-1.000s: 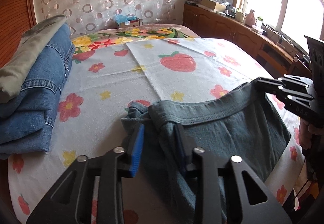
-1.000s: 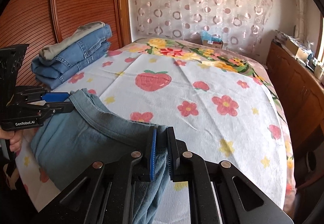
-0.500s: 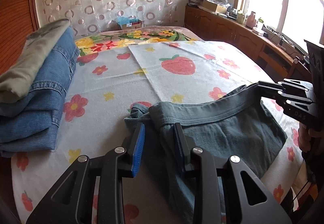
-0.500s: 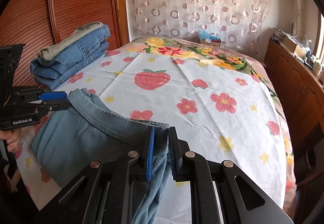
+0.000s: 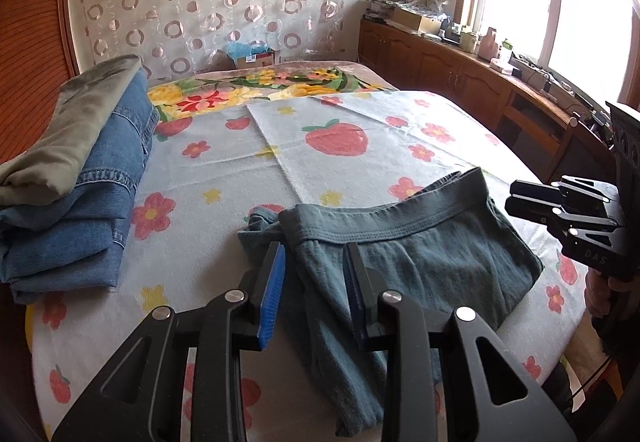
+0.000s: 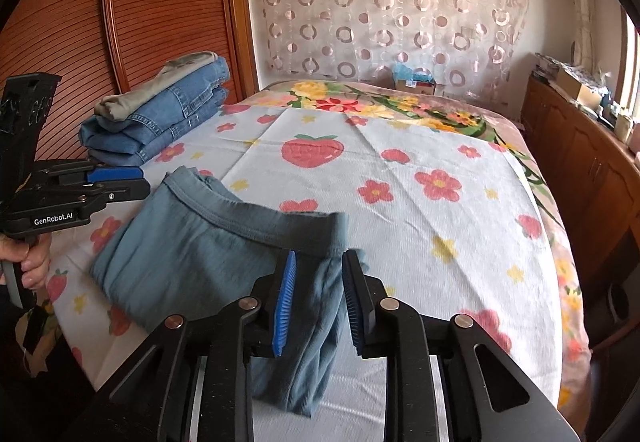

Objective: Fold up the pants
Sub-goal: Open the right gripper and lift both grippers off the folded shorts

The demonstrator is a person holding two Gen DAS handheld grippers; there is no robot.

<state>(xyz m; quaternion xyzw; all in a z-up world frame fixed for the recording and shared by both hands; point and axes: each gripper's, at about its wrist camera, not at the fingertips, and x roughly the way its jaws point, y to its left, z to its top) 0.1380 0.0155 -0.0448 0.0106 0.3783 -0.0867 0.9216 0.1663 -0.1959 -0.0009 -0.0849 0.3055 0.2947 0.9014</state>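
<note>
On your left, a stack of folded jeans [image 5: 80, 210] sits well clear. The grey-blue pants [image 5: 420, 262] lie near the bed's [image 5: 360, 170] front edge, waistband running left to right, legs apparently trailing toward you. Left gripper [image 5: 314, 262] and right gripper [image 6: 320, 274] have just been opening; jaws straddle cloth unpinched.

Pants [image 5: 420, 258] soft matt knit; bedsheet [image 5: 224, 178] rough-woven cloth; wardrobe [image 6: 160, 2] ribbed wood.

Grey-blue pants [image 5: 420, 254], strawberry-and-flower sheet [image 5: 224, 178], blue jeans [image 5: 92, 202]
</note>
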